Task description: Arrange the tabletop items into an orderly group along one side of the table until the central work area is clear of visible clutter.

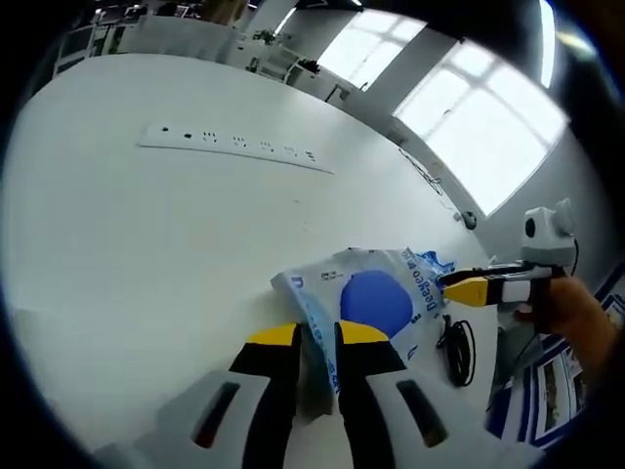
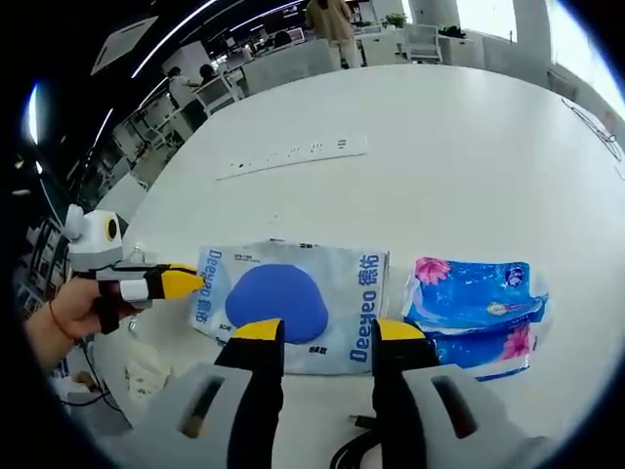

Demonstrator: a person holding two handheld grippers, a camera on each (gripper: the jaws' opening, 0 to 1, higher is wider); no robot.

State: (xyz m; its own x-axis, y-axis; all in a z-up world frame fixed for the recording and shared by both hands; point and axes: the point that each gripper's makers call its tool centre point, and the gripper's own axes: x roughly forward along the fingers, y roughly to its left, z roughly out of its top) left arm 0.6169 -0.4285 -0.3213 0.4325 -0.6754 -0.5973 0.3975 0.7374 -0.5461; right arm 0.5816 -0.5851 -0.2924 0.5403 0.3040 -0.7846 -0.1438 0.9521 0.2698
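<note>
The left gripper [image 1: 318,337] has its yellow-tipped jaws pinched on the near edge of the tissue pack [image 1: 366,298], which lies flat on the white table [image 1: 146,244]. From the other side, the right gripper [image 2: 330,332] stands with jaws apart just at the pack's [image 2: 288,303] edge, holding nothing. The hand [image 2: 68,322] on the left gripper reaches in level, with a red band at the wrist. A second, flowered pack [image 2: 479,311] lies just beside the first. A black cable [image 1: 457,350] lies near it, and a white power strip [image 1: 234,149] lies well apart.
</note>
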